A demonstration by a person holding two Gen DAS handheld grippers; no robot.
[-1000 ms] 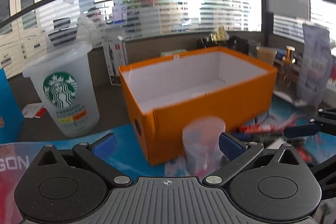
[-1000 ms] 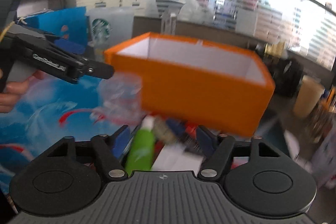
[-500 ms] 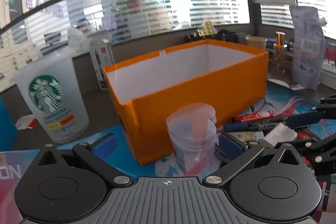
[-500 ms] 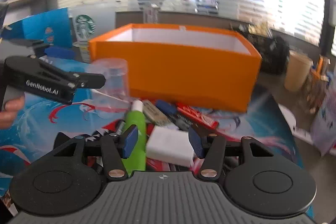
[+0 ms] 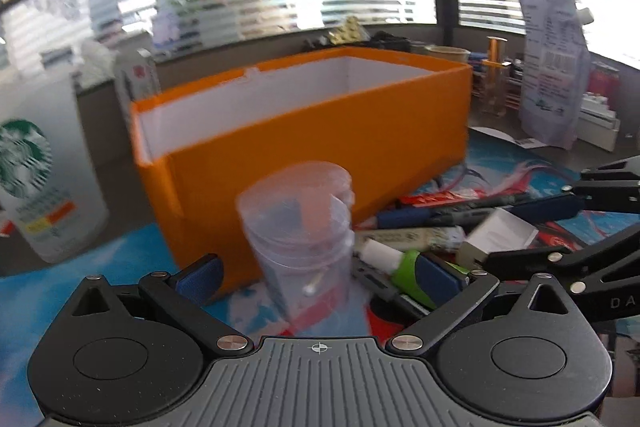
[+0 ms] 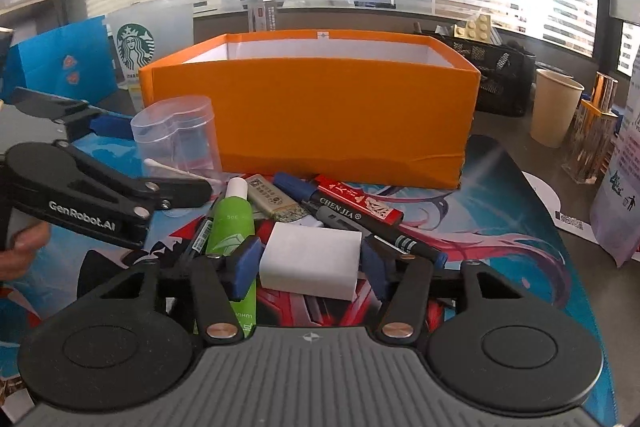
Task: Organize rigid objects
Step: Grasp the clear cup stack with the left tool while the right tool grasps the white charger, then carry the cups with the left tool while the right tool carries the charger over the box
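An orange box [image 6: 308, 119] with a white inside stands open on the printed mat; it also shows in the left wrist view [image 5: 320, 143]. A clear plastic container [image 5: 300, 235] stands between the wide-open fingers of my left gripper [image 5: 318, 277], and shows beside the box in the right wrist view [image 6: 176, 139]. My right gripper [image 6: 310, 267] is open with its fingers on either side of a white block [image 6: 310, 263]. Beside the block lie a green tube [image 6: 230, 227], markers [image 6: 360, 223], a red pack [image 6: 356, 201] and an eraser [image 6: 274, 203].
A Starbucks cup [image 5: 28, 171] stands left of the box, also seen in the right wrist view [image 6: 134, 43]. A blue bag [image 6: 60, 63] is at far left. A paper cup [image 6: 554, 107], a black mesh organiser [image 6: 496, 75] and a gold stand [image 6: 592, 143] are at right.
Both grippers have come lower and closer to the pile. The clear container now sits deeper between my left fingers. The white block is now between my right fingers.
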